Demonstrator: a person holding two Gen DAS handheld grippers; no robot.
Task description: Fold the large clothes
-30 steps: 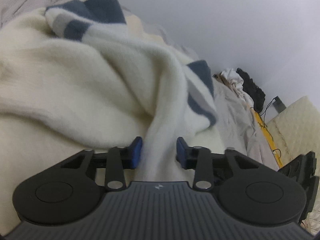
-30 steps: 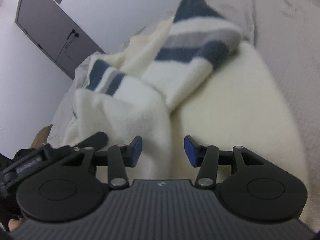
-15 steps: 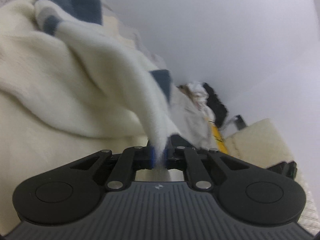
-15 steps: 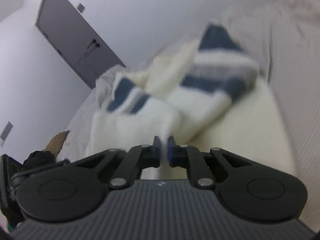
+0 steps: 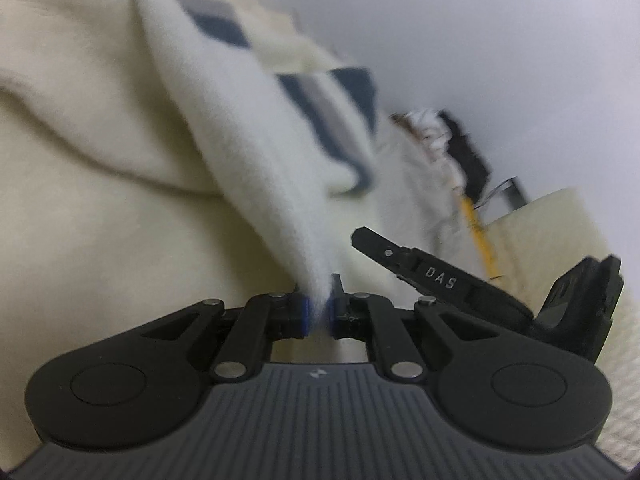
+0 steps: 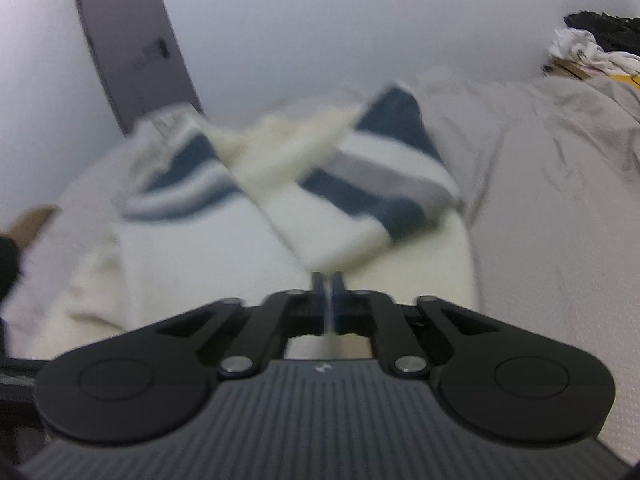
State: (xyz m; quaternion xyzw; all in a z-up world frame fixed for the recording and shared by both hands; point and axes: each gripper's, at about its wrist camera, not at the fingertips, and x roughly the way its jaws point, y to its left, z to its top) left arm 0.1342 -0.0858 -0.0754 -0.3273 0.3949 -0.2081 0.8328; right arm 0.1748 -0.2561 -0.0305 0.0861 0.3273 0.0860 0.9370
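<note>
Pinching a ridge of the cream sweater, my left tool has its blue pads closed tight on a fold of the thick knit, which rises from between them in a taut band toward the upper left. My right tool is likewise clamped down, its jaws nearly touching with only a thin edge of the same sweater caught between them. The garment is a big fluffy thing, cream over most of its body with navy and grey stripes across the parts bunched up farther from me, and it lies heaped on a bed covered by a pale grey sheet. Through the left camera I see the other tool beside mine on the right, a black arm lettered DAS, close above the fabric. Beyond the sweater on that side sits a small pile of white and black clothes at the far edge of the bed, with a yellow strip and a cream quilted panel nearby. Through the right camera, which is blurred, I see a grey door set in the white wall behind the bed, and the same pile of clothes at the top right corner.
</note>
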